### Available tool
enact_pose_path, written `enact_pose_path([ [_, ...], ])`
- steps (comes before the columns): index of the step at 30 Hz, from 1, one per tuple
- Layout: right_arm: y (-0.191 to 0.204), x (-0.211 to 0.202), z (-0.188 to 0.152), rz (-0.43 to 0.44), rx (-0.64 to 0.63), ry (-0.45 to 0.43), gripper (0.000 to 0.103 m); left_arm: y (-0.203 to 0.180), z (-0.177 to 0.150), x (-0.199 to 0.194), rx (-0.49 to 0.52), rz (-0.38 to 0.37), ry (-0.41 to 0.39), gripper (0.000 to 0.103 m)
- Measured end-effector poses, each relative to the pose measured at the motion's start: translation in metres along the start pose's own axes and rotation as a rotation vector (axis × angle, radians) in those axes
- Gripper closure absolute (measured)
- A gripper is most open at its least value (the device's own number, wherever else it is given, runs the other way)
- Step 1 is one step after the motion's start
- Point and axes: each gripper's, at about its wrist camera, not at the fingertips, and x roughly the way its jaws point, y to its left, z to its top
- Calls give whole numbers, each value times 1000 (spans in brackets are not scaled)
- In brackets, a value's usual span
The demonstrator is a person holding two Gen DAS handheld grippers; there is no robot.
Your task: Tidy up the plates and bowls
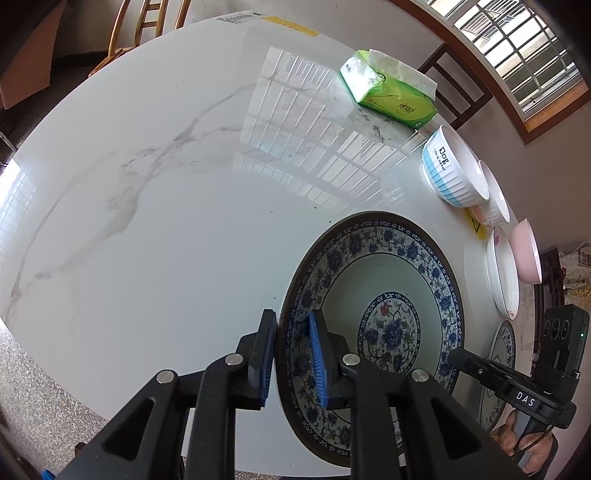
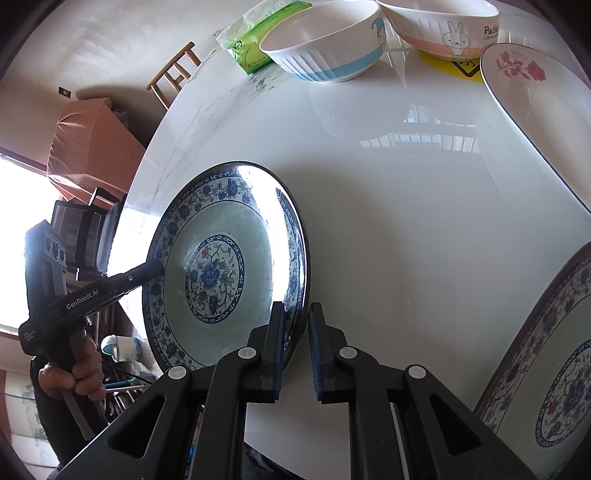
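Blue-and-white floral plate (image 1: 354, 280) at lower right of the left wrist view, tilted at the near edge of the white marble table (image 1: 147, 221), bottom rim past the table edge. Straddled low on its left rim by the left gripper (image 1: 291, 317), one pad outside the rim, the blue pad over the patterned border; pressing or merely close, cannot tell. Seen from the right wrist view, pinched on its right rim by the right gripper (image 2: 297, 310), pads close on either side. At lower left of that view, a hand (image 2: 74, 373) wrapped around the left gripper's handle.

At lower right of the right wrist view, a second floral plate (image 2: 554, 350), apart from the first. Farther up at the right edge, a rose-print plate (image 2: 524, 74). Along the top, a blue-striped bowl (image 2: 325, 48) just beside a rabbit bowl (image 2: 443, 33). Beyond them, a green tissue pack (image 2: 255, 48), with a wooden chair (image 2: 173, 70) behind at upper left.
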Motion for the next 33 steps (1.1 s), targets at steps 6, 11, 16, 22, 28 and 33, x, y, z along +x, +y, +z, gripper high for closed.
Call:
enact_pose_path([
  [6,2,1,-1,7,0,4,88,0,3,3,-3,9,7,83],
  [11,0,2,-2,7,2,11,88,0,4,-2,8,41,-7,83],
  [16,-5,-5,-3,10,11,-1,81,10,6,-14,-55,51,-32,79],
  [22,-14,-28,-7,19,12,-37,81,0,5,-32,-69,23,-64,79],
  [28,-32,-66,-15,34,25,-89,81,-53,-5,-36,13,-66,-50,78],
  [33,-59,-106,-26,20,60,-156,81,-110,-20,-30,107,-162,-15,78],
])
